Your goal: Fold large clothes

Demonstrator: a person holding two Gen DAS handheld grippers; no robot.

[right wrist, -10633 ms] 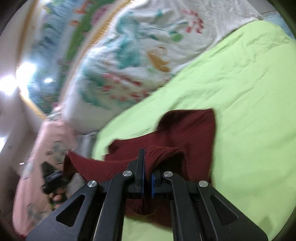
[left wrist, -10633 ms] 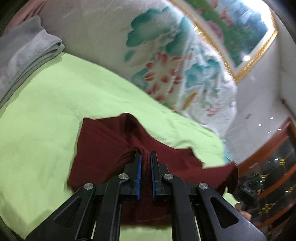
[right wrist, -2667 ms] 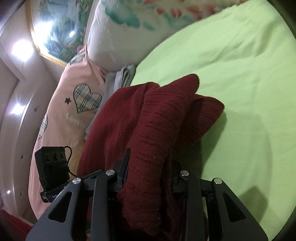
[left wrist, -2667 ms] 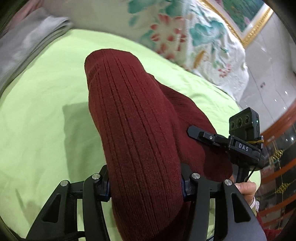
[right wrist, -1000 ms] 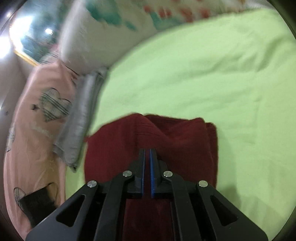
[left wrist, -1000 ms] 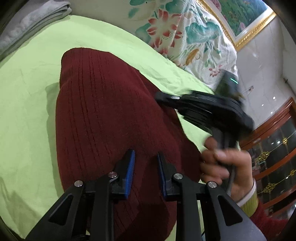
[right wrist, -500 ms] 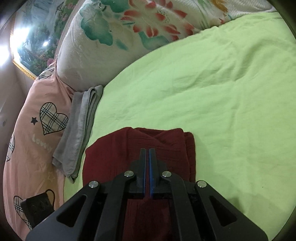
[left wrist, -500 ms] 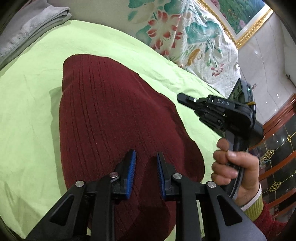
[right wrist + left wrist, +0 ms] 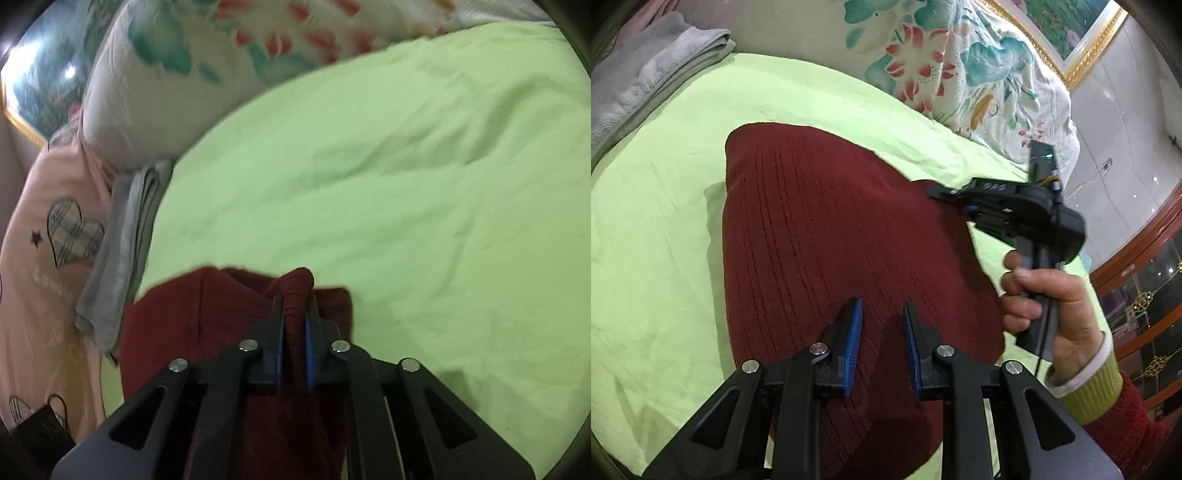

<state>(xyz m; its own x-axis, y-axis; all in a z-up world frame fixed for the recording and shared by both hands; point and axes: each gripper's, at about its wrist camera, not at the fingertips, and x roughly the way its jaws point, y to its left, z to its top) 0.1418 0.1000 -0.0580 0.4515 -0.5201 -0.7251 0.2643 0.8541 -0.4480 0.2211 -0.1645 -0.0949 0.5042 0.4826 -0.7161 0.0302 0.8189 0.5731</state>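
Maroon sweater (image 9: 827,236) folded on green sheet (image 9: 657,229), spreading 12 o'clock from left gripper (image 9: 881,314); blue pads (image 9: 854,332) parted, hovering above knit, gripping nothing. Right gripper (image 9: 294,299) at sweater's 3 o'clock edge: jaws just opened slightly, ridge of knit pinched between. Grey towel (image 9: 639,77) far, 10 o'clock.
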